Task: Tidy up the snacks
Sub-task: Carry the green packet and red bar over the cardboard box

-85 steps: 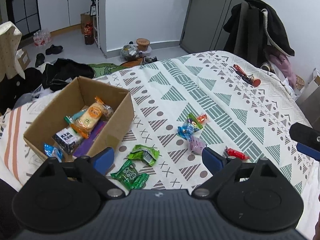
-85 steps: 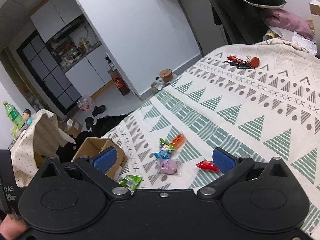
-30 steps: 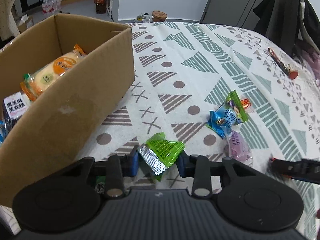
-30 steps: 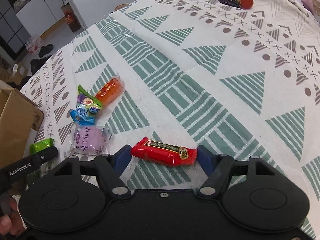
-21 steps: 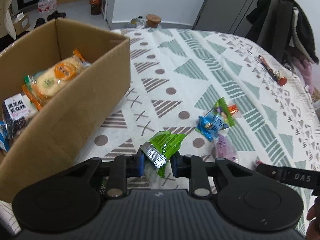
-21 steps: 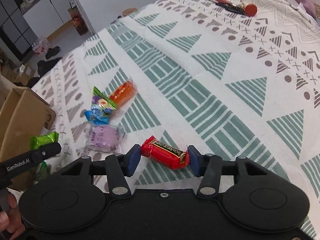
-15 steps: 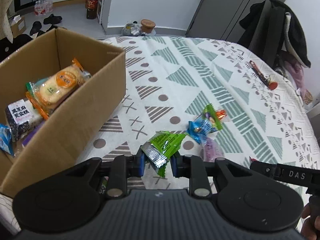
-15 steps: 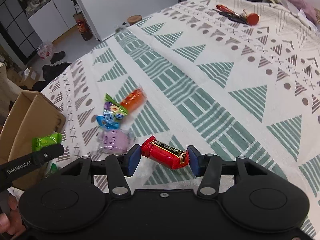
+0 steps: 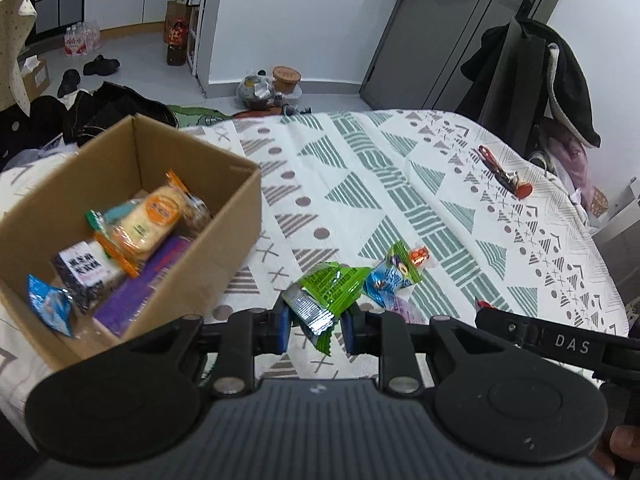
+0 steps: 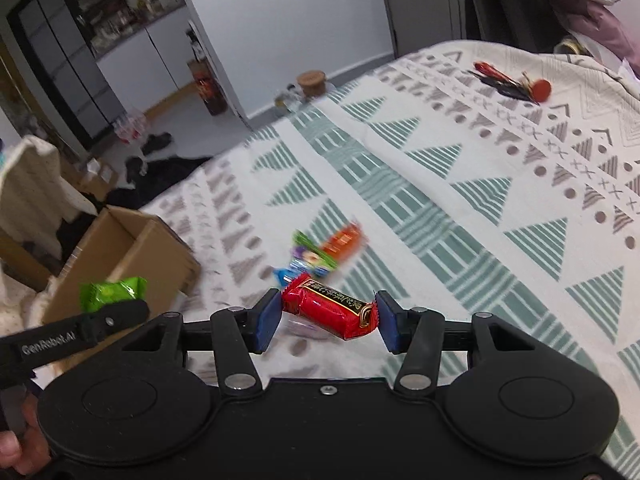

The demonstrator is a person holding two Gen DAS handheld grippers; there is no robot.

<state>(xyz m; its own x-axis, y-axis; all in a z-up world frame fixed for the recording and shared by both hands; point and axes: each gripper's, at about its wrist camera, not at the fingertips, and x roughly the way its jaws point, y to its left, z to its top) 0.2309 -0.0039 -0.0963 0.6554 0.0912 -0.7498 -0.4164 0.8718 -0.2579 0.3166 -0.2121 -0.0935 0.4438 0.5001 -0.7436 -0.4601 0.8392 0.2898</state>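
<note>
A bed [image 9: 400, 184] under a white cover patterned with green and grey triangles fills a cluttered room, with dark clothes heaped on the floor [image 9: 132, 76] beyond its far edge and coats [image 9: 532, 72] hanging at the right by a grey door. An open cardboard box [image 9: 240, 216] sits at the bed's near left, already holding several packets: an orange-trimmed cake pack [image 9: 140, 224], a dark wrapper with white lettering, a blue one cut off by the near wall and a purple flat pack beneath them. The left claw [image 9: 316, 322] is closed on a green packet [image 9: 330, 286], lifted just right of the box; its silver end hangs between the pads. The right claw [image 10: 326, 320] grips a red candy bar [image 10: 330, 308] by its two crimped ends, held above the cover. In the right view the red bar hides most of a pale purple sweet below it, and motion blur smears the loose cluster beyond, where a blue-and-green packet [image 9: 394, 276] and an orange sweet [image 9: 420, 257] lie touching. Each claw's handle crosses the other's view at the lower edge. Far right on the bed lies a bunch of red-handled tools [image 9: 504, 172], too small to identify. The black claw bodies block the whole near strip of bed in both views.
</note>
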